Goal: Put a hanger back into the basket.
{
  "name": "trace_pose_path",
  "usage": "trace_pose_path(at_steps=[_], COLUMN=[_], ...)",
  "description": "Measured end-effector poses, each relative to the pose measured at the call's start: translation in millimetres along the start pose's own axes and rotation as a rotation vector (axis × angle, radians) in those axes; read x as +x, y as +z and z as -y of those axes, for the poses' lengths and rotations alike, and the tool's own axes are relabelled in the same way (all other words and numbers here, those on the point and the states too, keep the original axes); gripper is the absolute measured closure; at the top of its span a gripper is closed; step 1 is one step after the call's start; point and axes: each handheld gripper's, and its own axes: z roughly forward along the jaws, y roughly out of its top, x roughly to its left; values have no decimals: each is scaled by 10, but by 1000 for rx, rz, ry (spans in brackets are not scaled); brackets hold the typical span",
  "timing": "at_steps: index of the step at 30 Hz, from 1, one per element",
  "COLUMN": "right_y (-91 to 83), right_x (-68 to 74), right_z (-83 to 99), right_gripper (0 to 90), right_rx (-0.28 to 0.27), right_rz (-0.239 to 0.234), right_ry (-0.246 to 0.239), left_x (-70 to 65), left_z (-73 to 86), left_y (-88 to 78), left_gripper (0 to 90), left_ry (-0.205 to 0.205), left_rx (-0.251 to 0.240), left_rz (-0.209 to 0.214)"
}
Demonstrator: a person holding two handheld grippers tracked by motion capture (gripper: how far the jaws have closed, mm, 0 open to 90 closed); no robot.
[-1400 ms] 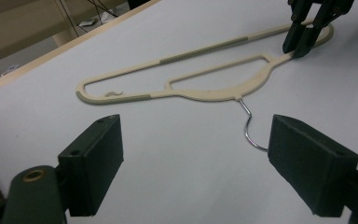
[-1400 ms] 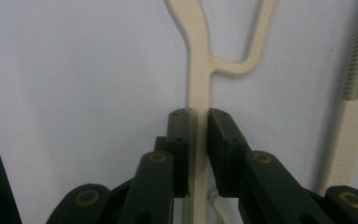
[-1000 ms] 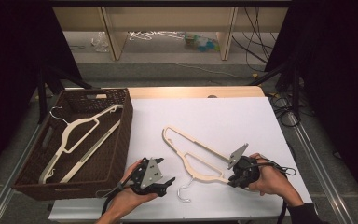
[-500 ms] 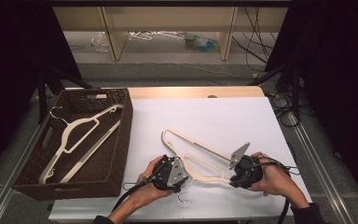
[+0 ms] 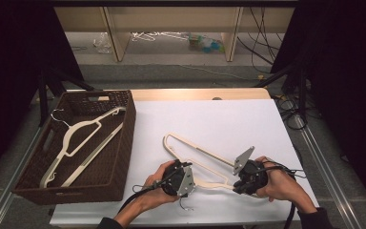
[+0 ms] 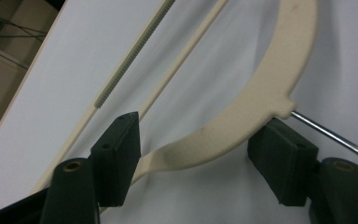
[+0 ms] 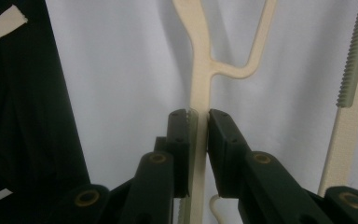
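Right gripper (image 7: 198, 116) clenching cream hanger (image 5: 195, 155) arm near desk's front edge; left gripper (image 6: 200, 149) closing around neck, not yet pinching; basket (image 5: 24, 186) transfer pending.

cream hanger (image 5: 205, 155), brown woven basket (image 5: 119, 143), white table (image 5: 209, 119)

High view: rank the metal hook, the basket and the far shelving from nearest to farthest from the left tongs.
1. Metal hook, just below the left tongs.
2. Basket, to their left.
3. Shelving, far off beyond the table.
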Motion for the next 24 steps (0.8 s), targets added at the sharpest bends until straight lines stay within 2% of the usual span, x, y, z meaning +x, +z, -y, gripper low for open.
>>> trace_pose_path(at_steps=[2, 3, 7, 8, 11, 14, 17, 20, 24], right_y=[18, 27, 40, 44, 51, 67, 68, 58, -12], right_x=[8, 11, 3, 3, -2, 2, -3, -27, -60], right_z=[-10, -10, -8, -3, 1, 7, 15, 43, 78], right_gripper=[792, 792, 791, 791, 791, 791, 792, 760, 636], right_rx=[-1, -4, 0, -3, -1, 1, 0, -38, -93], right_rz=[-4, -4, -16, -15, -22, -28, -31, -41, -16], right_ry=[-4, -6, -18, -19, -22, -46, -52, -72, -24], left_x=[1, 18, 45, 44, 52, 72, 78, 78, 89], left_z=[-19, -31, -32, -37, -63, -96, -145, -224, -305], left_y=[-11, -8, -46, -51, -71, -109, -137, -181, -251], left_gripper=[384, 396, 529, 568, 605, 643, 667, 697, 732], left_ry=[46, 93, 116, 126, 150, 183, 190, 239, 261], left_rx=[4, -5, -30, -36, -28, -31, -19, -5, -8], left_rz=[14, 43, 105, 107, 131, 159, 165, 159, 142])
